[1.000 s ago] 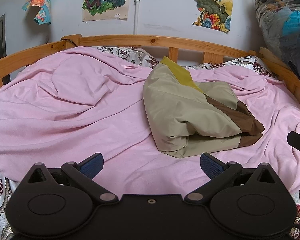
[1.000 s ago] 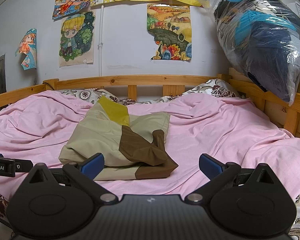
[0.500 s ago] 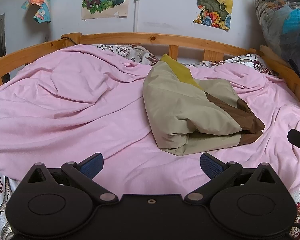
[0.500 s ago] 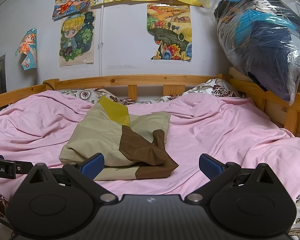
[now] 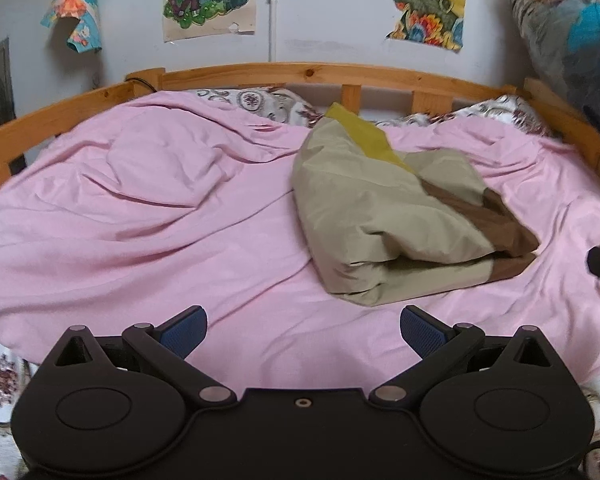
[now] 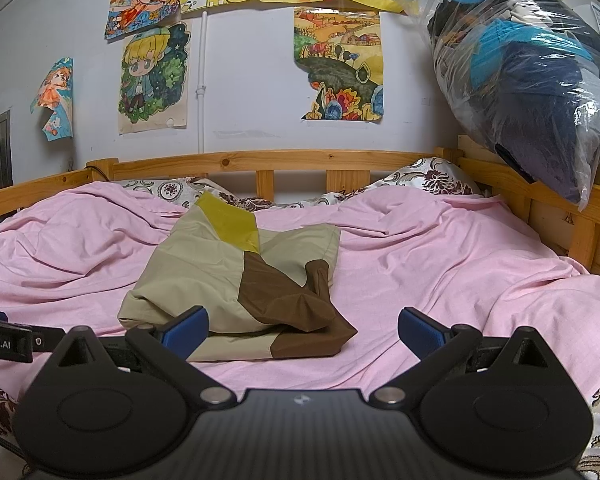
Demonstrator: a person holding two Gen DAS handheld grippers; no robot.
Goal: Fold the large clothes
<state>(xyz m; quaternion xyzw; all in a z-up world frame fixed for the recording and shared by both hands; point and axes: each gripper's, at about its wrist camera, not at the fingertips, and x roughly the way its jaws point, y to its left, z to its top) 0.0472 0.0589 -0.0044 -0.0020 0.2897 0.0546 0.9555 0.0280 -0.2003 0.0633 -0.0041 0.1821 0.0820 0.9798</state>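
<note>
Both grippers, left (image 5: 302,330) and right (image 6: 302,330), hang with jaws apart and empty near the bed edge, hardly moved from a second ago, while the folded garment (image 6: 236,276) rests untouched on the pink sheet (image 5: 140,220), so folding seems finished.

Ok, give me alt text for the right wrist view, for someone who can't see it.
A folded beige, brown and yellow garment lies on a pink sheet over a wooden-railed bed. The open right tool hovers empty in front; drawings and a plastic bag of clothes are behind.
</note>
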